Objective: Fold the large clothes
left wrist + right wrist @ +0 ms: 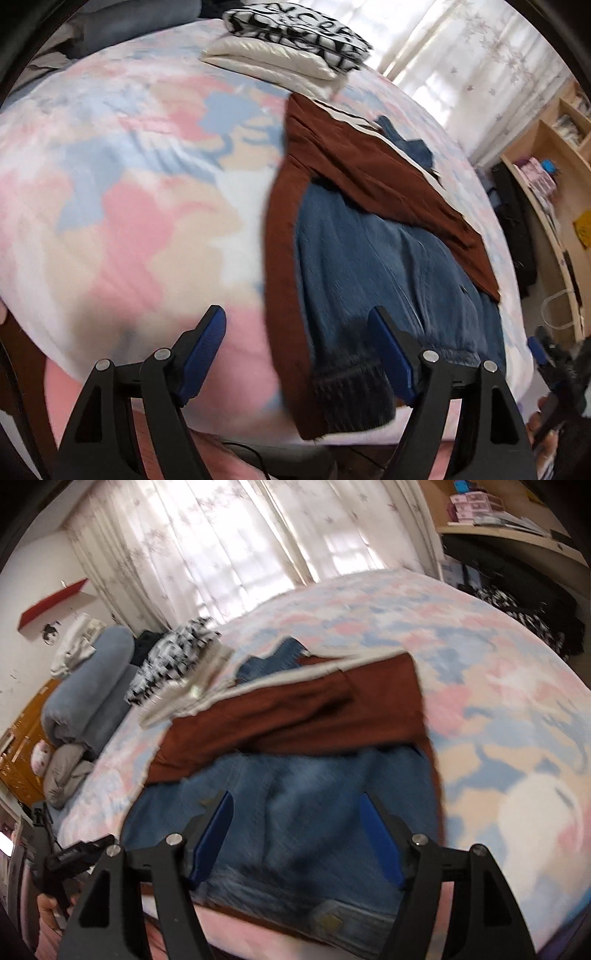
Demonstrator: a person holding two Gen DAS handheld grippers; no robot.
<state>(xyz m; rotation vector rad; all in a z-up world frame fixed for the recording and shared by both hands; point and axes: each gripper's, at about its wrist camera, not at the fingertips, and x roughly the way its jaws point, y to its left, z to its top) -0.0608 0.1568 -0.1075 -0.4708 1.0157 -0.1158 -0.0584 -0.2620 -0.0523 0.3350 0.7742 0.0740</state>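
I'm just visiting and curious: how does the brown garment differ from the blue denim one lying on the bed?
The rust-brown garment with white stripes lies on top, draped across the blue denim jacket, which sits underneath. The brown cloth looks smooth and thin; the denim looks thicker and ends in a dark ribbed cuff. Both lie unfolded on the pastel patterned bedspread, and no hand-held gripper holds either.

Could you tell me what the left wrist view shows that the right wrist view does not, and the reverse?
Only the left wrist view shows the jacket's dark ribbed cuff and the wooden bookshelf.

Only the right wrist view shows the rolled grey-blue bedding and the red wall shelf.

Both show the denim jacket, the brown garment lying over it, the patterned bedspread, and open fingers on the left gripper and right gripper.
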